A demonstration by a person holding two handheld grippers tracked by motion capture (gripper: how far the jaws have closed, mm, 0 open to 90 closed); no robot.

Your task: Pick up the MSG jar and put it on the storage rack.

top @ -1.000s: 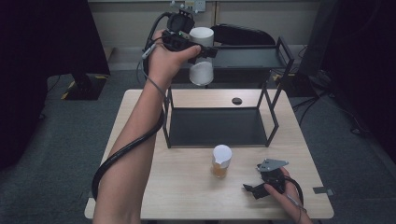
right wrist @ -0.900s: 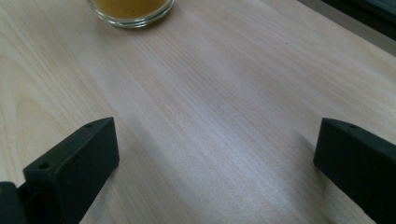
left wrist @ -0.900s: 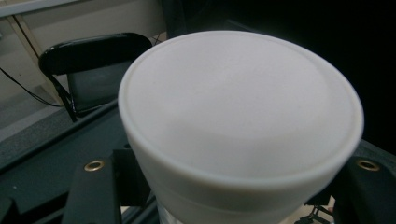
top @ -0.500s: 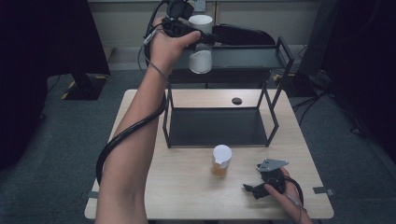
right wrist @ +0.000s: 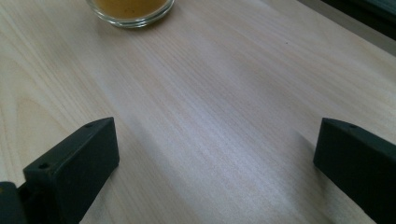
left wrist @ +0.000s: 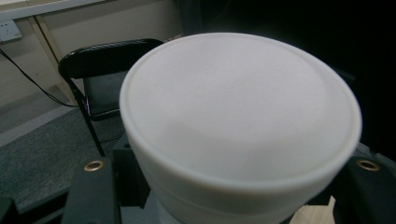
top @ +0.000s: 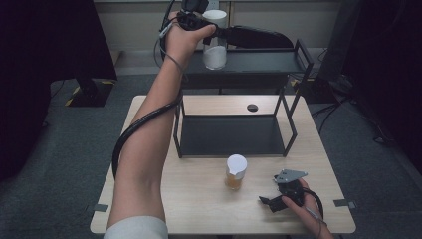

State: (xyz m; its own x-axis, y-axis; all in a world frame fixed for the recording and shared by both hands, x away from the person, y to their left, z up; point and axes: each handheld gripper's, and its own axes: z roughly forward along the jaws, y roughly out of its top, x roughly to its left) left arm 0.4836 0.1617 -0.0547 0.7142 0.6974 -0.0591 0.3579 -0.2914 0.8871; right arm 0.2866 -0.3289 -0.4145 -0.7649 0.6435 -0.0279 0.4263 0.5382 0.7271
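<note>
A clear jar [top: 215,52] with a white lid and white contents hangs in the air over the top shelf of the black metal rack [top: 259,63]. My left gripper [top: 209,29] is shut on it just under the lid. In the left gripper view the white lid [left wrist: 240,116] sits between the two black jaws. A second jar [top: 236,172], white-lidded with orange contents, stands on the wooden table [top: 164,214] in front of the rack. Right of it my right gripper [top: 271,203] rests on the table, open and empty [right wrist: 215,158], the orange jar's base [right wrist: 130,9] ahead of it.
The rack's lower shelf [top: 229,135] lies bare between its uprights. A small black round hole [top: 252,107] marks the tabletop behind the rack. A black folding chair [left wrist: 107,51] stands beyond the table. Grey carpet surrounds the table.
My left gripper has carried the white jar higher and farther back over the rack's top shelf. The right gripper and the orange jar have stayed still.
</note>
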